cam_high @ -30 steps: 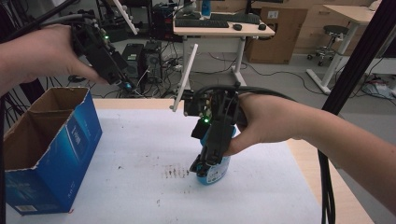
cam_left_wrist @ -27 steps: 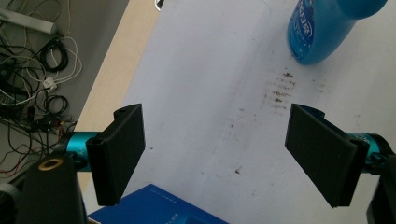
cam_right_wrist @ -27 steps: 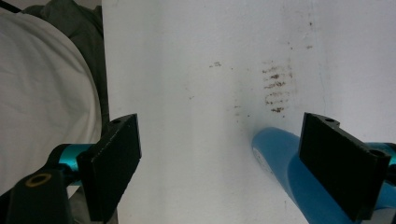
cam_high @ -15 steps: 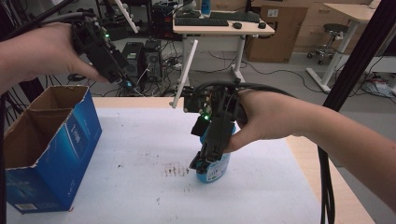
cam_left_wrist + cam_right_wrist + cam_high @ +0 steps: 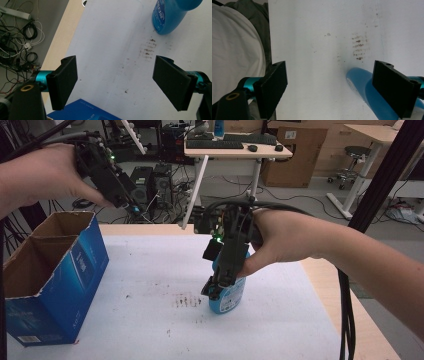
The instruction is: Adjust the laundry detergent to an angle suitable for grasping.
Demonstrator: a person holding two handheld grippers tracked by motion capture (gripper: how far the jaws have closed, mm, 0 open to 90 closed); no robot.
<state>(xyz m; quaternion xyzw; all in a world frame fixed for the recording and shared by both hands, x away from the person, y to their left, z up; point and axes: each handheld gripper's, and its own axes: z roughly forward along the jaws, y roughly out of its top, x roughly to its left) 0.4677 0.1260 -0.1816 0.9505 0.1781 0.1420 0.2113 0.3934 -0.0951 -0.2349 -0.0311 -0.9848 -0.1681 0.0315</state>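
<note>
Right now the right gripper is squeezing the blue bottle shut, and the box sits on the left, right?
Not quite. The right gripper is open: in the right gripper view its jaws stand wide apart beside the blue bottle, not squeezing it. The box does sit on the left.

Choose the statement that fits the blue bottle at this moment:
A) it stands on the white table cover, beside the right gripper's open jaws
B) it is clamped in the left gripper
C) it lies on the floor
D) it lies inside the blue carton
A: the blue bottle stands on the white table cover, and the right gripper has its jaws wide apart, one jaw next to the bottle.
</note>
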